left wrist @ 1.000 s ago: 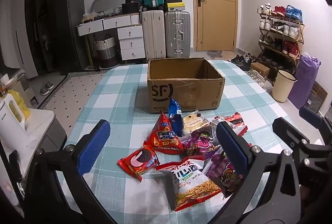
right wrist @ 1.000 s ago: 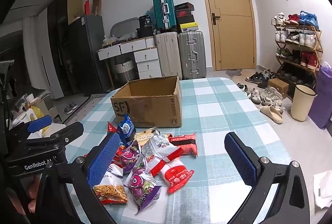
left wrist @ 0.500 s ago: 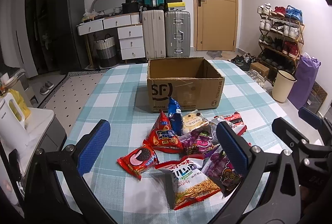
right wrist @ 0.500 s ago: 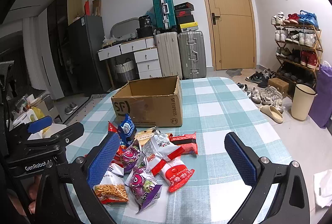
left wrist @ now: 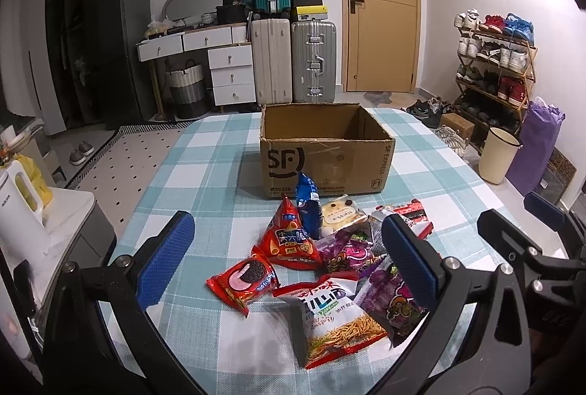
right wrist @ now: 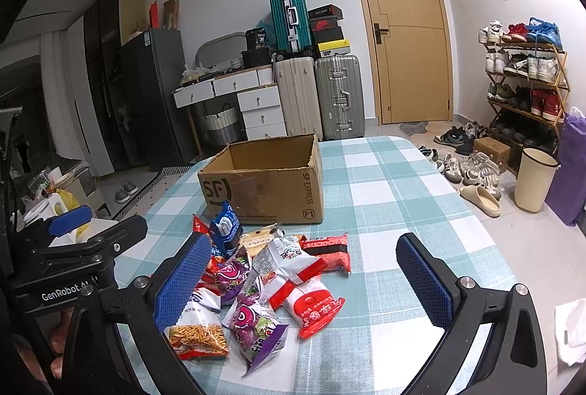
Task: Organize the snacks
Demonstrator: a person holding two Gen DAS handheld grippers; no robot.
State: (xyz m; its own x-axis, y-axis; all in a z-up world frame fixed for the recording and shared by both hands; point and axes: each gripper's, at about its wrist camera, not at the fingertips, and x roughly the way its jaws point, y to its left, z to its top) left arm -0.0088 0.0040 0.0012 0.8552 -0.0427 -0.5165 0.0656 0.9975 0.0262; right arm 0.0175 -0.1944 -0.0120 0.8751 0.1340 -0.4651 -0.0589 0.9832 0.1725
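An open, empty cardboard box stands on the checked table. Several snack bags lie in a pile in front of it: a red Oreo pack, a red chip bag, a blue pack, purple bags, a noodle-snack bag and a red-white pack. My left gripper is open and empty, hovering over the near side of the pile. My right gripper is open and empty above the pile's right part.
The table's right edge drops to the floor with shoes, a bin and a shoe rack. A white kettle stands on a side unit at left. Suitcases and drawers are behind the table.
Both grippers have shifted very slightly; the snacks and box lie as before. Both stay open.
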